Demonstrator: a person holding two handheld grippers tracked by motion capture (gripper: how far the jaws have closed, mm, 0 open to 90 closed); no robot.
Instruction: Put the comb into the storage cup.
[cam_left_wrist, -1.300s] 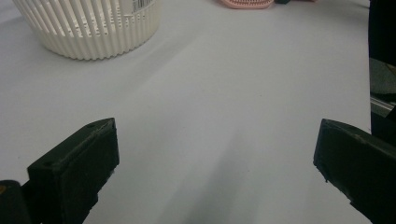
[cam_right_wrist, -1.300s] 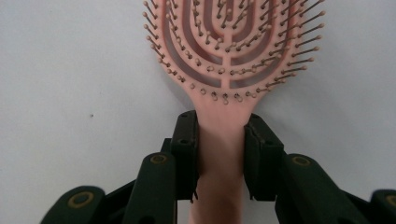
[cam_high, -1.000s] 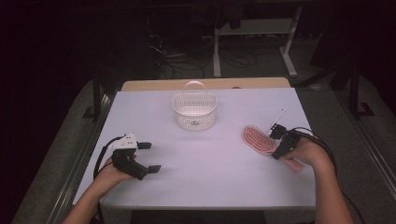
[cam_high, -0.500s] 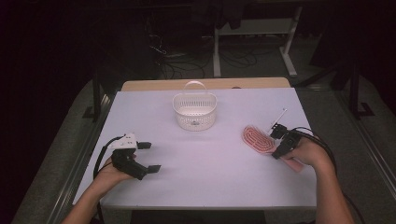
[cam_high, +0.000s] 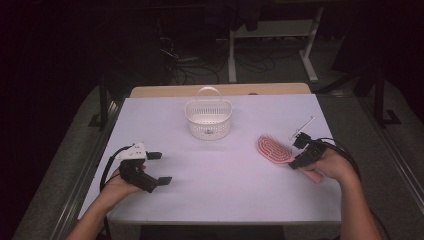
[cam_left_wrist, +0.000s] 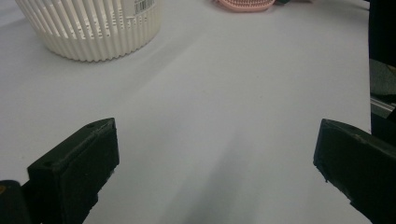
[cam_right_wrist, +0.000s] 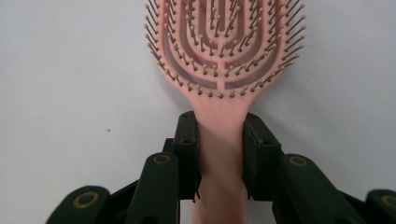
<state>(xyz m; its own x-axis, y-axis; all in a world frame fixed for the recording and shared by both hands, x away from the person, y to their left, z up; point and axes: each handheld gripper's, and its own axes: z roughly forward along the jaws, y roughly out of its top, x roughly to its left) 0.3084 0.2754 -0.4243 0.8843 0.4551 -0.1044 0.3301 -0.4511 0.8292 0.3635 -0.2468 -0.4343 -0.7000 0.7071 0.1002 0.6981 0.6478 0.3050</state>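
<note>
Pink hairbrush (cam_right_wrist: 224, 56) — handle clamped between right gripper (cam_right_wrist: 219, 154) fingers | bristles up

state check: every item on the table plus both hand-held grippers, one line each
hairbrush: flat on the table, bristles up, neck clamped
basket: upright, handle raised, looks empty
right hand-held gripper: shut on the hairbrush neck
left hand-held gripper: jaws wide open, nothing between, low over the table
</note>
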